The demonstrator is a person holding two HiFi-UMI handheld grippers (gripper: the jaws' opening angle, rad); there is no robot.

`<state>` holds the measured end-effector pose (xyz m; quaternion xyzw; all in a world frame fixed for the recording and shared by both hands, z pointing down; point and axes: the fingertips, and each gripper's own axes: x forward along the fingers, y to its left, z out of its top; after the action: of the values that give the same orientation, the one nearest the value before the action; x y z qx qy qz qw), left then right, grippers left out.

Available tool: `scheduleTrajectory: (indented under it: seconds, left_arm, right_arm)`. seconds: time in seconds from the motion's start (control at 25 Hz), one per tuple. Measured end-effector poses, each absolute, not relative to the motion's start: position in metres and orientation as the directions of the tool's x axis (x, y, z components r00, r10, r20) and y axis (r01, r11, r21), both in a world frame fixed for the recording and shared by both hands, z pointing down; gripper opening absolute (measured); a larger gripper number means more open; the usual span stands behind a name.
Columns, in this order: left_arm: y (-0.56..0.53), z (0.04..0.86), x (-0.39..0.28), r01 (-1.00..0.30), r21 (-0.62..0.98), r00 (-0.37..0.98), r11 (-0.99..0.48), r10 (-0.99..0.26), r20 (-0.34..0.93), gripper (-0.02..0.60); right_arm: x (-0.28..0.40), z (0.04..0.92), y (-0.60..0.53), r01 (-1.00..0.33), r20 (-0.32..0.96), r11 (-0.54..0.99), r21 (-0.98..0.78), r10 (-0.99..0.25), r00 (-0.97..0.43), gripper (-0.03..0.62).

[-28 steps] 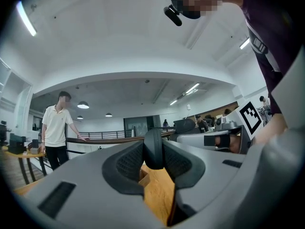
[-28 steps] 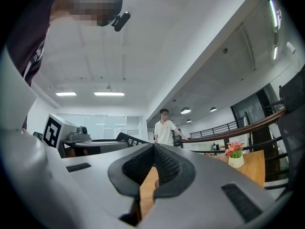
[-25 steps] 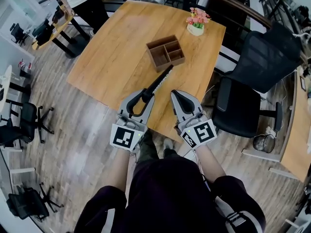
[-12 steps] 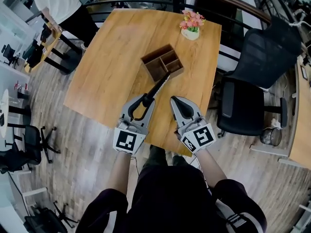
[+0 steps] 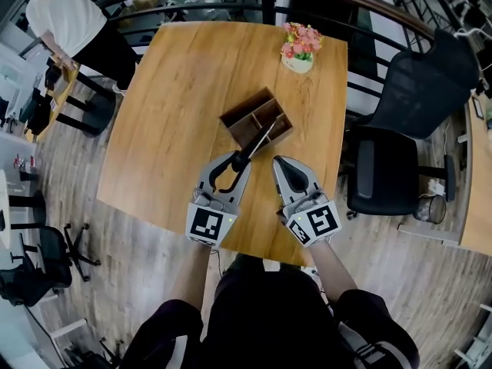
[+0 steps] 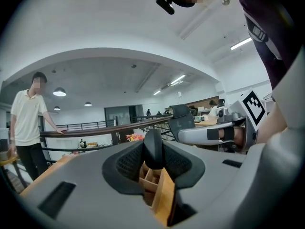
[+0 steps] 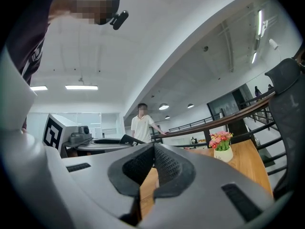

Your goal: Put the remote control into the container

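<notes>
Well off to the left of the container, beyond the worktop's far corner, a person in a white shirt (image 5: pixel 71 23) stands leaning on a railing. The wooden worktop (image 5: pixel 173 106) carries the brown wooden container (image 5: pixel 233 123), an open box split into compartments, near its middle. Just on the near side of the container, the left tool (image 5: pixel 241 160) is clamped on the near end of the remote control (image 5: pixel 259 141). The remote control is a long black bar lifted off the worktop and slanting up and away, so that its far tip reaches over the container's near wall. Whether the tip touches the box I cannot tell. Beside it, also on the near side of the container and a little to its right, the right tool (image 5: pixel 281 162) hangs with its jaws pressed together and nothing between them. Beyond the container, toward the far right corner, sits a small white flower pot (image 5: pixel 297 62) with pink blooms. A black office chair (image 5: pixel 396 118) stands on the floor, well to the right of the container.
</notes>
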<state>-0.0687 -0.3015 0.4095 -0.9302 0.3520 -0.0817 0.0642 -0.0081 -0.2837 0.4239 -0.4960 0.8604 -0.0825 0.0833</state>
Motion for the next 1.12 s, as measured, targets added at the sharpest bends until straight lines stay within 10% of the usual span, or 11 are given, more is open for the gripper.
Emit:
scheduleTrajectory:
  seconds: [1.12]
  left_arm:
    - [-0.427,0.528,-0.024,-0.509,-0.119,0.747,-0.853,-0.506,0.430,0.117]
  right_arm:
    - [0.025,0.465,-0.326,-0.911,0.033,0.340,-0.232,-0.934,-0.357,0.018]
